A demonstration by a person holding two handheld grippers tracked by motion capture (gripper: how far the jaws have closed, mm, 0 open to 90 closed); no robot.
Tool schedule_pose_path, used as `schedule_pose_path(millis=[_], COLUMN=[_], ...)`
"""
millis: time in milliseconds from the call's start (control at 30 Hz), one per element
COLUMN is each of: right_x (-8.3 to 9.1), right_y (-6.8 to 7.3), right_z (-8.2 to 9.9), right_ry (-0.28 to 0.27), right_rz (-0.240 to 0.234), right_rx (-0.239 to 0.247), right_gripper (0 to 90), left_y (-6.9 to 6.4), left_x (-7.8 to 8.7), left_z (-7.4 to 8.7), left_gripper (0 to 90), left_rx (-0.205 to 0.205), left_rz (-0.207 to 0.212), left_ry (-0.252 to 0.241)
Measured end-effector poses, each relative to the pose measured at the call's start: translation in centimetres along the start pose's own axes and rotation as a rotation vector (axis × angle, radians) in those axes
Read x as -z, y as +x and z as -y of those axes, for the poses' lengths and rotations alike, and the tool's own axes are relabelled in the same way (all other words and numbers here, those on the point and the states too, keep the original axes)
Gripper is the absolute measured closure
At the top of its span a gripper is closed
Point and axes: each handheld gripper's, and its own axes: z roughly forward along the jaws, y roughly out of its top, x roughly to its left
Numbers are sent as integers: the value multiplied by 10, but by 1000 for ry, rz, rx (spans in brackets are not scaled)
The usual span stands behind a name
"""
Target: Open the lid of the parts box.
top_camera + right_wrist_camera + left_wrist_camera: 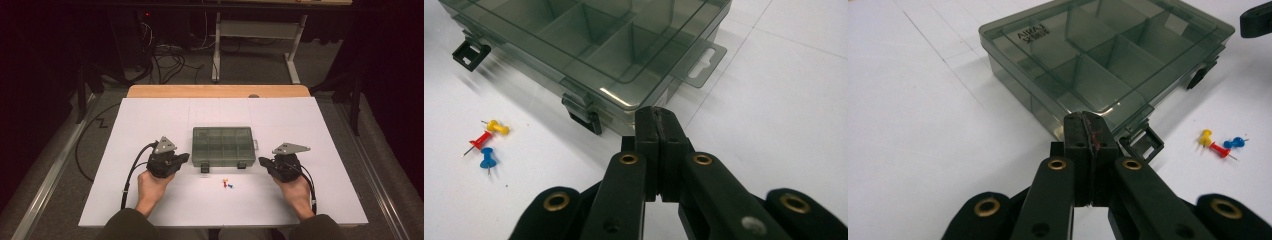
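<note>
A smoky clear compartment box (223, 145) lies shut in the middle of the white table, its dividers visible through the lid (1108, 55) (589, 40). Its left latch (1143, 144) hangs unclipped; the right latch (583, 114) sits against the front wall. Three push pins, yellow (1205, 137), red (1219, 150) and blue (1234, 143), lie loose in front of the box (227, 183) (486, 142). My left gripper (186, 158) (1089, 131) rests shut and empty by the box's left front corner. My right gripper (262, 161) (658, 125) rests shut and empty by the right front corner.
The white table top (150, 120) has a wooden strip (215, 91) along its far edge. Beyond it are floor cables (167, 60) and a white desk frame (255, 35). A hang tab (701, 62) juts from the box's right side.
</note>
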Motion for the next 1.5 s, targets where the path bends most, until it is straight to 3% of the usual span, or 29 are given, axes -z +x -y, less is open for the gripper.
schedule_pose_path(millis=[500, 967, 1500], right_x=[-6, -10, -13], right_y=[2, 4, 4], right_z=[1, 1, 1], right_ry=[38, 59, 78], right_rz=[-7, -16, -15], right_rx=[10, 13, 19], right_gripper=[900, 900, 900], left_y=[-4, -6, -7], left_x=[-8, -14, -18], left_z=[3, 3, 3], left_gripper=[897, 895, 895], left_rx=[-42, -58, -56], left_rz=[-16, -18, -17], left_ry=[111, 151, 154])
